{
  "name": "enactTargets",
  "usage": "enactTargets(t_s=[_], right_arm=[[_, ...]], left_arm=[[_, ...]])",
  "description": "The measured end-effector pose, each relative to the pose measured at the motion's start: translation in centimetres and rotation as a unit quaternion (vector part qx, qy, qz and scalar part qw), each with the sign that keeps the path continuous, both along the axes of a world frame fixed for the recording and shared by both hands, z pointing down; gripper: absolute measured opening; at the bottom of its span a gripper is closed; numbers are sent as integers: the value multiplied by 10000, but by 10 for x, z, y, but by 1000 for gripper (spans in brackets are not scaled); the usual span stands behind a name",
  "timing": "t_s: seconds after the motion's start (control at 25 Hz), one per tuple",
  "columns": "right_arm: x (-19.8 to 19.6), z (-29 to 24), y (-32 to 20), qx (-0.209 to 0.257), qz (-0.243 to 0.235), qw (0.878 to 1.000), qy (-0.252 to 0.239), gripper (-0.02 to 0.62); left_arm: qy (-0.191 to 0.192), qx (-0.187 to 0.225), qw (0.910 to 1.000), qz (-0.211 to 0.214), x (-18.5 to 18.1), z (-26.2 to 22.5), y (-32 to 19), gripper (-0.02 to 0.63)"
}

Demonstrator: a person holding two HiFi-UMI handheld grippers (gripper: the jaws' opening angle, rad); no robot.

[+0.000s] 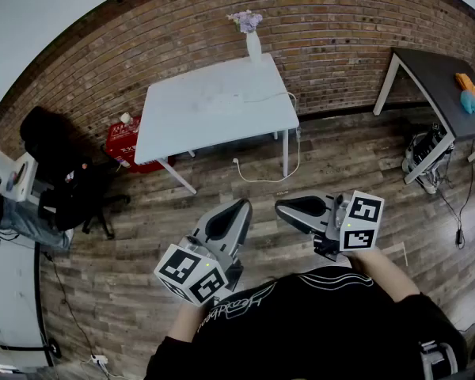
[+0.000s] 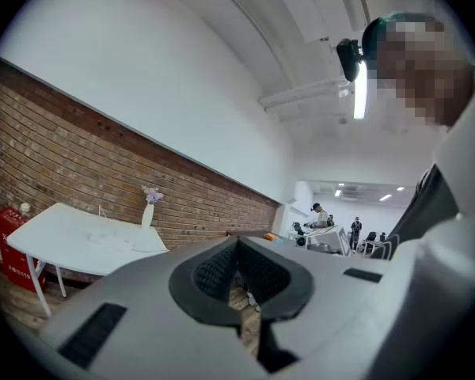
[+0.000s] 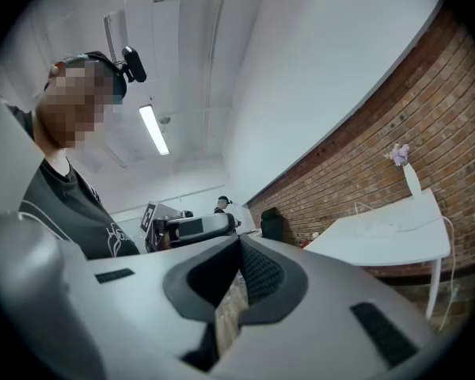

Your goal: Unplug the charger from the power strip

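Note:
The white table stands far ahead against the brick wall. On it lies a pale flat thing that may be the power strip. The charger is too small to make out. A white cable hangs off the table's right end and trails over the floor. My left gripper and right gripper are held close to my chest, side by side, both shut and empty. In the left gripper view the shut gripper points level at the table. The right gripper also has its jaws together.
A white vase with flowers stands at the table's back edge. A red box sits under its left end. A black chair and a seated person are at the left. A dark table stands at the right, above wood floor.

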State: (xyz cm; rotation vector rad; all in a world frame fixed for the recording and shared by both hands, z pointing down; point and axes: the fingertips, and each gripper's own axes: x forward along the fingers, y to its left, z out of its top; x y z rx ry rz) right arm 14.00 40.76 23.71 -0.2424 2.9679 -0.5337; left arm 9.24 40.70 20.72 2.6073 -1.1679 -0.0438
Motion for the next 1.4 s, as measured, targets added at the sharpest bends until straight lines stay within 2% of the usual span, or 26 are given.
enactTargets(t_s=[0.44,0.84,1.12,1.4], right_arm=[[33,6,1,-4,34,10000,-35,-3],[66,24,-7,159,131,9998,61,-2],[52,40,-31,104,63,9998,146,-2],[16,54,-84,-173,-24,9997,162,-2]], left_arm=[[-87,-13,9999,-132,28,7,-2,5],[24,-7,9997,-259,52,19,-14,5],[-31,-51,9997,-256,43,32,-31,5],[12,-256,9990,-374,4,50,-85,5]])
